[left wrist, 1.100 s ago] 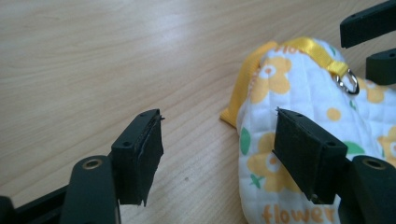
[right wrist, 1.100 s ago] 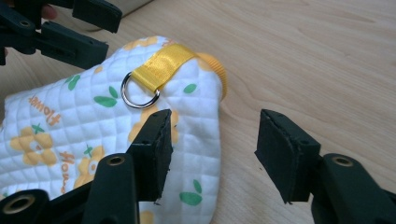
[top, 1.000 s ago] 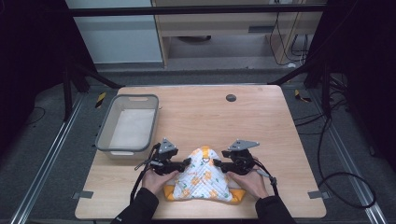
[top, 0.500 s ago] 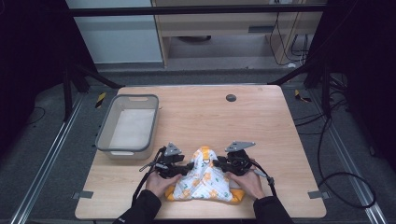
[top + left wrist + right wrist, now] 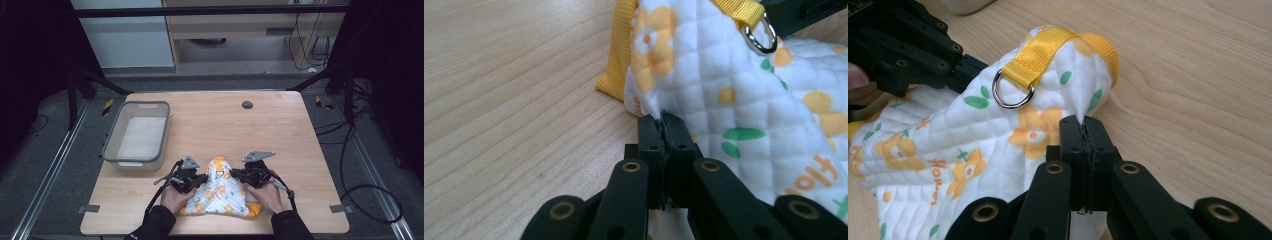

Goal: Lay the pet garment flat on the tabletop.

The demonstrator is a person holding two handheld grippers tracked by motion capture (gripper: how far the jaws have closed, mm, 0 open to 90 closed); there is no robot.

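Left gripper (image 5: 664, 117): jaws just closed, now pinched tight on a fold of quilted cloth (image 5: 744, 100), white w/ yellow flowers & green leaves. Right gripper (image 5: 1083, 120): jaws just closed too, clamped on a fold at opposite side of same cloth, near yellow strap (image 5: 1040, 50) w/ metal D-ring (image 5: 1012, 90). Cloth bunched up into a peak btwn both grippers, lower part flat on wooden table (image 5: 280, 130), near front edge, centre. Hands behind each gripper, forearms in from bottom of high view. Grey bin (image 5: 112, 145) at table's left, near left gripper, apart from cloth.
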